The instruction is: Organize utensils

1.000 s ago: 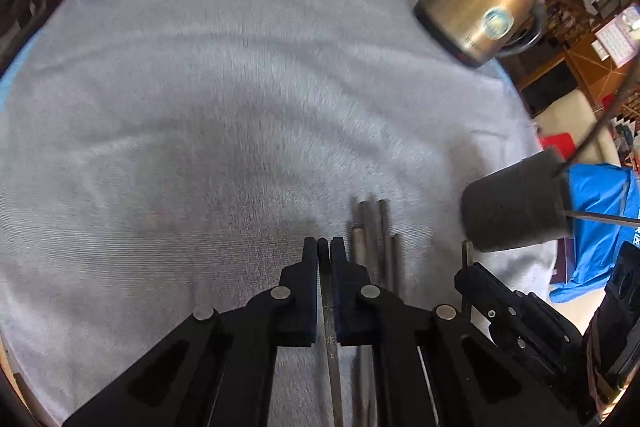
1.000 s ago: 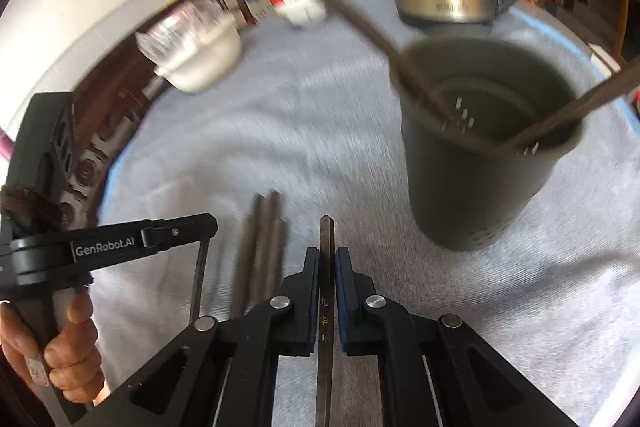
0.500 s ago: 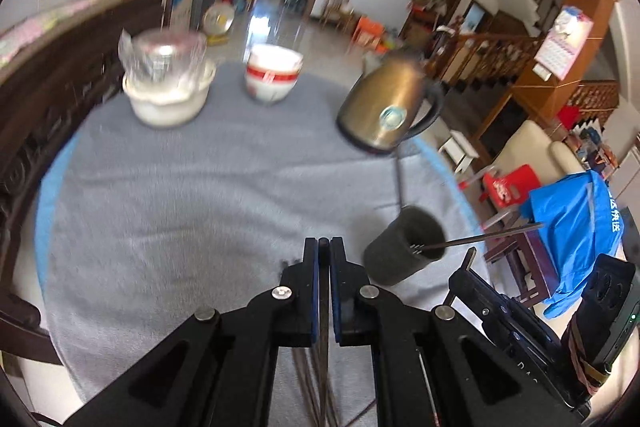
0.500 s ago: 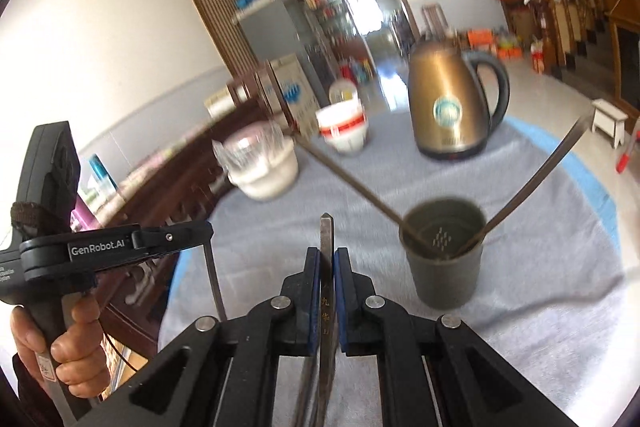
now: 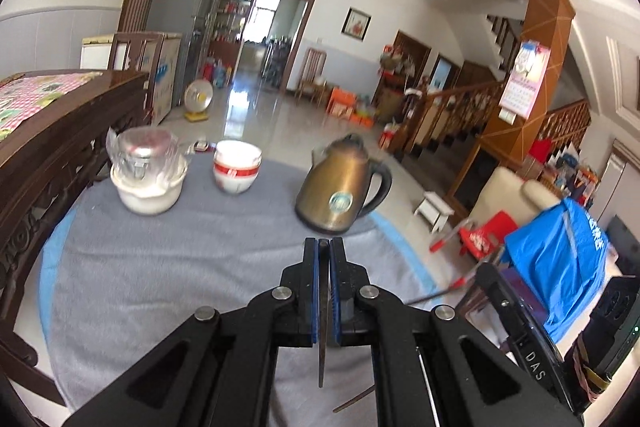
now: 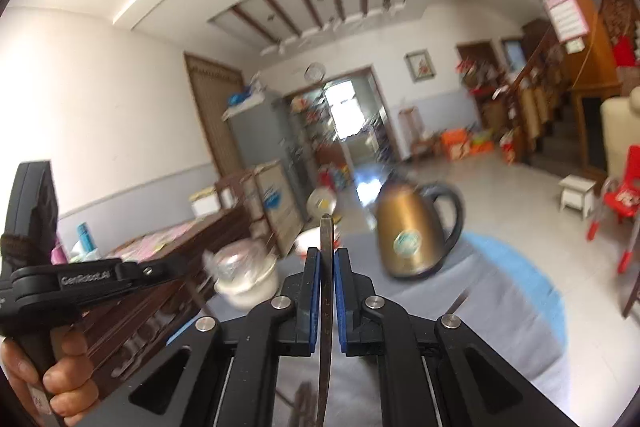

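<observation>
My left gripper (image 5: 324,243) is shut on a thin dark chopstick (image 5: 322,347) that runs back between the pads and hangs below them. My right gripper (image 6: 327,253) is shut on another dark chopstick (image 6: 326,235) whose tip sticks up past the fingertips. Both grippers are lifted and tilted up above the grey tablecloth (image 5: 160,267). The left gripper body also shows at the left of the right wrist view (image 6: 80,279). The dark utensil holder is hidden. Ends of chopsticks (image 5: 354,399) show low in the left wrist view.
A gold kettle (image 5: 340,187) stands at the table's far right. A red-and-white bowl (image 5: 236,167) and a white bowl with a wrapped jar (image 5: 148,179) stand at the far left. A dark wooden bench (image 5: 48,147) borders the left side.
Both grippers have risen and tilted upward with their chopsticks, from close over the cloth to high above it. The dark holder has dropped out of both views.
</observation>
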Demonstrator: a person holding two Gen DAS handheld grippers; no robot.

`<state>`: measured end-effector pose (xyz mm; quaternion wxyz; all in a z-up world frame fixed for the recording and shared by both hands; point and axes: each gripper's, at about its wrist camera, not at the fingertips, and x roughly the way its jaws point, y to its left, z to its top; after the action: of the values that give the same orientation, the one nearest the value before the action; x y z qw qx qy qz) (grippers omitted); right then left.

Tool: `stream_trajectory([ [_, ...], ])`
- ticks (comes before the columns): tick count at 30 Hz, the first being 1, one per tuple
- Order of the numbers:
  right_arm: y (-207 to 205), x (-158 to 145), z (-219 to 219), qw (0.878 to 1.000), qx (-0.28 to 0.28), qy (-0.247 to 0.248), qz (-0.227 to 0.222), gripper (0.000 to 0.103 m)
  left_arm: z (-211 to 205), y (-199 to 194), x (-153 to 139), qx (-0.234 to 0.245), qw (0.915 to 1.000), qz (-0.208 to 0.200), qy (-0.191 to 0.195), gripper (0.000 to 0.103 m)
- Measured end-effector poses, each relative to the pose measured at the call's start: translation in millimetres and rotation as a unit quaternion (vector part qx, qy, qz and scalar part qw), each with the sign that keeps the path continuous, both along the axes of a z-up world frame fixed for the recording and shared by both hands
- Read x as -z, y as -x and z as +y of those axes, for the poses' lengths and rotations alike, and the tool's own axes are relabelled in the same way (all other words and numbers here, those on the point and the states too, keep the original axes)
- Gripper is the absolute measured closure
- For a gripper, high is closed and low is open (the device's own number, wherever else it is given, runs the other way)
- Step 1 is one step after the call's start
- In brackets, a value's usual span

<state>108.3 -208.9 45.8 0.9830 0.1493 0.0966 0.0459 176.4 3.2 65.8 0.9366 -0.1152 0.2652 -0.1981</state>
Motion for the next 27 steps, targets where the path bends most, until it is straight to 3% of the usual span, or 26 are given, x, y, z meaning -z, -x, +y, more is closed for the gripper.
stream_trajectory([
  [10, -9, -29, -34, 0.989, 0.105, -0.009, -0.101, 0.096, -20, -17, -28, -0.030, 0.9945, -0.078, 0.063, 0.098],
  [14, -22, -25, -30, 0.983, 0.143, 0.015, -0.118, 0.096, -38, -27, -22, -0.043, 0.9930, -0.093, 0.058, 0.098],
  [21, -59, 8, -17, 0.986, 0.144, 0.040, -0.069, 0.096, -69, -43, 16, -0.058, 0.9942, -0.091, 0.010, 0.098],
  [27, -64, 30, -26, 0.993, 0.115, 0.022, -0.010, 0.096, -75, -44, 40, -0.035, 0.9978, -0.054, -0.020, 0.098],
])
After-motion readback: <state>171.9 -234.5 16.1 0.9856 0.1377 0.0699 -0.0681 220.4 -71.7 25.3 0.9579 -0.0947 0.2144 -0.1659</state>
